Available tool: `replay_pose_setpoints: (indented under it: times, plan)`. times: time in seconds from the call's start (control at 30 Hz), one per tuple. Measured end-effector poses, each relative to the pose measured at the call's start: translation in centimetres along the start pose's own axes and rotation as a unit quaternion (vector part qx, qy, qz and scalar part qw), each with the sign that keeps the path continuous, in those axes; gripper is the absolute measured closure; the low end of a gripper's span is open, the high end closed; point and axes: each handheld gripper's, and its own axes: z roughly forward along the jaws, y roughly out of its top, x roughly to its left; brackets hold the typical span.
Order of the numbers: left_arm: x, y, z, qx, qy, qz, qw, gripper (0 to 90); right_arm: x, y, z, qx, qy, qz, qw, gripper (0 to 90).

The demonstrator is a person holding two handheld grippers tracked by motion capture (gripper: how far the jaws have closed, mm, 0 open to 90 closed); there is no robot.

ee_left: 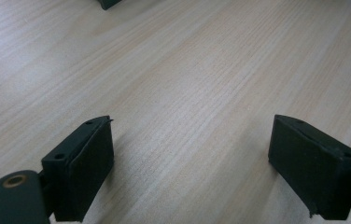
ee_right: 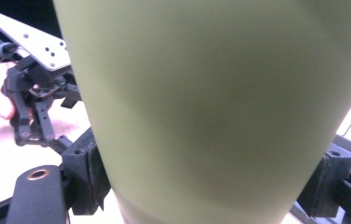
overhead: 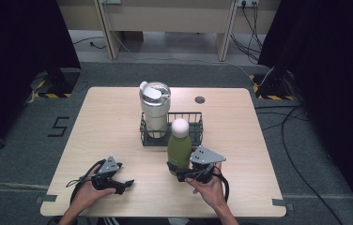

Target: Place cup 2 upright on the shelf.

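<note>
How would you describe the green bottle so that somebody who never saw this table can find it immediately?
Start at the black wire basket in the middle of the wooden table. Just in front of it, on the person's side, the right gripper is shut on the green bottle. Its green body and round white cap distinguish it from the white tumbler standing in the basket.

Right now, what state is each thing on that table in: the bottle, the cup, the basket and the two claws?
Green bottle: upright, white cap on, gripped low on its body.
Right claw: shut on the green bottle.
Left claw: open, nothing between its jaws, low over the bare table.
White cup: upright in the basket, lid on.
Wire basket: upright on the table, right half free.
</note>
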Motion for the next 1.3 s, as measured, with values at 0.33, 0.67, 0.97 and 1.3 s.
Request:
replay_pose_setpoints:
  times: [0.33, 0.67, 0.97, 1.3]
  plan:
    - [0.0, 0.0, 0.0, 0.000, 0.000, 0.000, 1.0000, 13.5, -1.3, 0.7, -0.3, -0.003, -0.016, 0.008, 0.9998, 20.9]
    - [0.0, 0.0, 0.0, 0.000, 0.000, 0.000, 1.0000, 13.5, -2.7, 2.0, -0.7, -0.003, -0.038, 0.009, 0.9992, 20.8]
    - [0.0, 0.0, 0.0, 0.000, 0.000, 0.000, 1.0000, 13.5, -3.6, 2.8, -0.5, -0.001, -0.048, 0.011, 0.9988, 20.8]
    - [0.0, 0.0, 0.0, 0.000, 0.000, 0.000, 1.0000, 13.5, -5.0, 3.5, -0.3, -0.001, -0.062, 0.020, 0.9979, 20.8]
